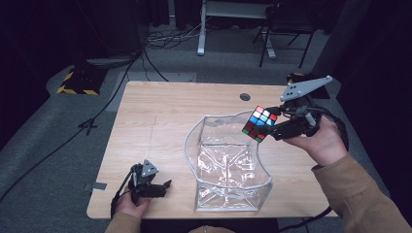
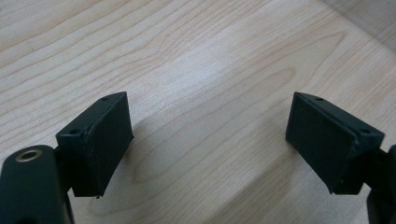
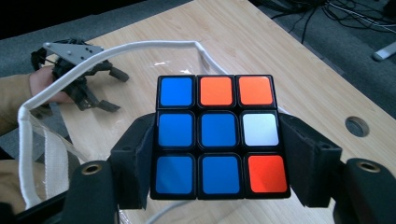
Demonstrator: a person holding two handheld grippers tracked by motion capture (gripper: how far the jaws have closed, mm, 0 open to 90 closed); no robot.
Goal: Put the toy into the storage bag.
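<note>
Cube [image 3: 218,135] between right gripper [image 3: 218,161] fingers [image 3: 140,161], above bag [image 1: 228,165].

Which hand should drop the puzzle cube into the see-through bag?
The right one, probably. The right hand-held gripper already clamps the puzzle cube just above the clear bag's open rim. The left hand-held gripper sits open and holding nothing, low on the table beside the bag.

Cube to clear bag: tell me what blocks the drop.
Nothing visible does. The cube, clamped in the right gripper, hangs at the far right rim of the clear bag, whose mouth gapes open; the left gripper rests apart.
</note>
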